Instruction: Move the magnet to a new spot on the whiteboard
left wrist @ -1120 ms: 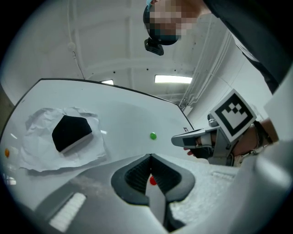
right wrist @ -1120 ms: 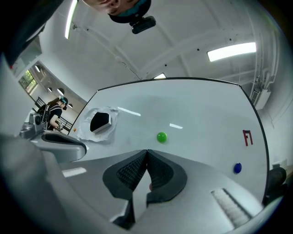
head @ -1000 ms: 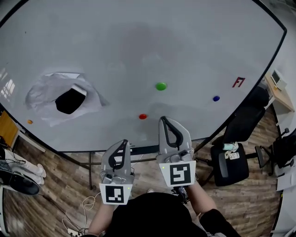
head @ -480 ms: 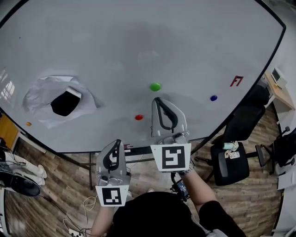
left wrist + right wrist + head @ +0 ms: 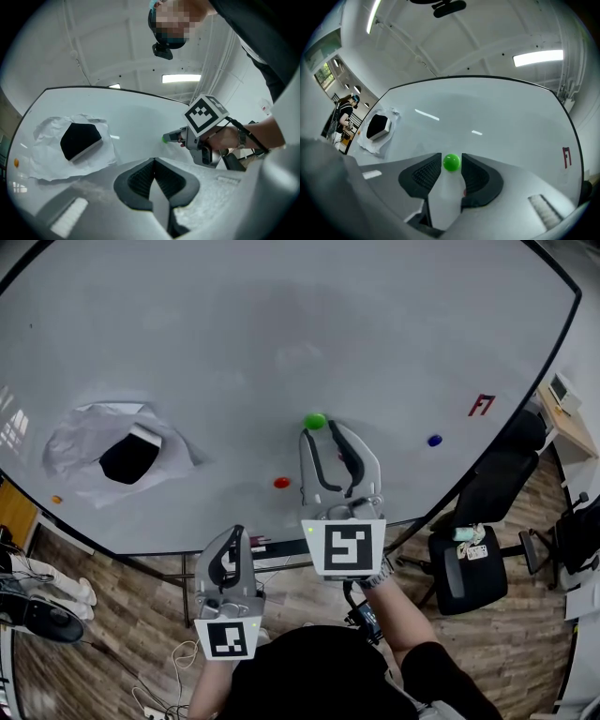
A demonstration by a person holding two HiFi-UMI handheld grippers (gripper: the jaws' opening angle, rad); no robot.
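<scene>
R gripper (image 5: 323, 434) jaws, just opened, are being brought up either side of the green magnet (image 5: 315, 421), ungripped betw. the fingertips on the whiteboard (image 5: 281, 324), so pickup's being readied; L gripper (image 5: 234, 533) being held shut, empty.

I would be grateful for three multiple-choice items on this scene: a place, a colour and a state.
1. Where is the round green magnet on the whiteboard? A. between the right hand-held gripper's jaws; B. on the floor; C. at the board's top edge.
2. What colour is the small round magnet nearest the red marking? A. orange; B. blue; C. green.
3. How do the left hand-held gripper's jaws stand? A. apart round a magnet; B. clamped on a pen; C. together, empty.
Key: 1 A, the jaws, which have just been opening, stand either side of it; 2 B, it sits below-left of the marking; 3 C, its own view shows the pads meeting.
</scene>
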